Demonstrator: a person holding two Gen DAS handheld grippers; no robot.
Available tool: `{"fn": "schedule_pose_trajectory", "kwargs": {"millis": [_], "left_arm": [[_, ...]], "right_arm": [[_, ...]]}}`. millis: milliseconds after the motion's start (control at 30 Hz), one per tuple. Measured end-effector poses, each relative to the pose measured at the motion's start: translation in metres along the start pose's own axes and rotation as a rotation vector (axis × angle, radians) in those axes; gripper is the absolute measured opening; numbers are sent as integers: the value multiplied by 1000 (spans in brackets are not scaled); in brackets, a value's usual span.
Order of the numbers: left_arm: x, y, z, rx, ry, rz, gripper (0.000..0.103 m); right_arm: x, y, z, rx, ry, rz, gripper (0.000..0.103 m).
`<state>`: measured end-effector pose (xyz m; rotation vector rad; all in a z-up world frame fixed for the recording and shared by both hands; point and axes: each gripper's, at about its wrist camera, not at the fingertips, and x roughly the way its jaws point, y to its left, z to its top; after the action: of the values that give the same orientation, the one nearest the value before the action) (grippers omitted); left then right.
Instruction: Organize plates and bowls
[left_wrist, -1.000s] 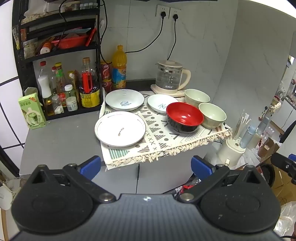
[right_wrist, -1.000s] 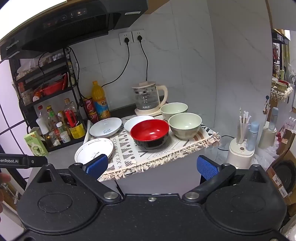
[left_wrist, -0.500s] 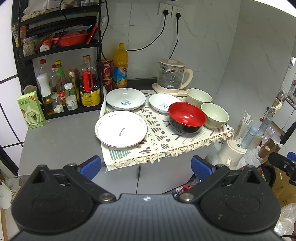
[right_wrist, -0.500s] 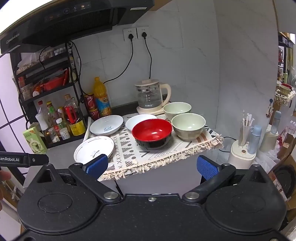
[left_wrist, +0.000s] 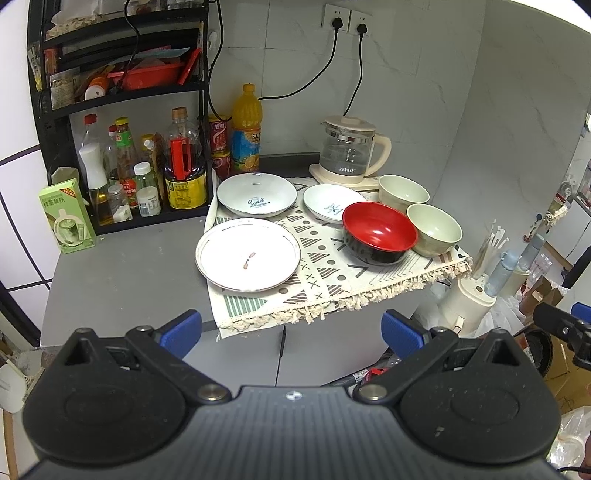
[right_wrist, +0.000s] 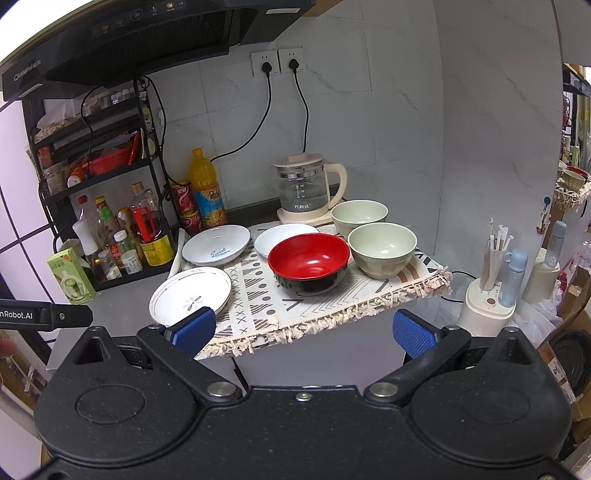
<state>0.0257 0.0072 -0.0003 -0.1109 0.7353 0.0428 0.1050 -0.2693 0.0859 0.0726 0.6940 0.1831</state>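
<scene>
Looking from the right wrist, a range hood (right_wrist: 147, 33) was seen, hidden in the left view; the glossy red bowl (left_wrist: 378, 232) sat upright; both the left gripper (left_wrist: 291, 330) and the right gripper (right_wrist: 303, 330) were held apart, empty.

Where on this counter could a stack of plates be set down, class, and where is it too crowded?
Free: the bare grey counter between the green carton, the flat white plate and the near edge. The mat's front strip below the red bowl is narrower. Crowded: the mat's back half and the bottle rack.
</scene>
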Motion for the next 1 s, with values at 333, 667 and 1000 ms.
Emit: {"fn": "schedule_pose_trajectory", "kwargs": {"millis": [333,667,1000], "left_arm": [[-4,2,-4,-12,-11,8,102],[-2,2,-4,-15,-11,17,102],[3,3,1,-16,-15,20,102]], "right_arm": [[-2,1,-2,-15,2,9,103],[0,2,0,-24,1,16,103],[8,3,4,-25,3,22,103]]}}
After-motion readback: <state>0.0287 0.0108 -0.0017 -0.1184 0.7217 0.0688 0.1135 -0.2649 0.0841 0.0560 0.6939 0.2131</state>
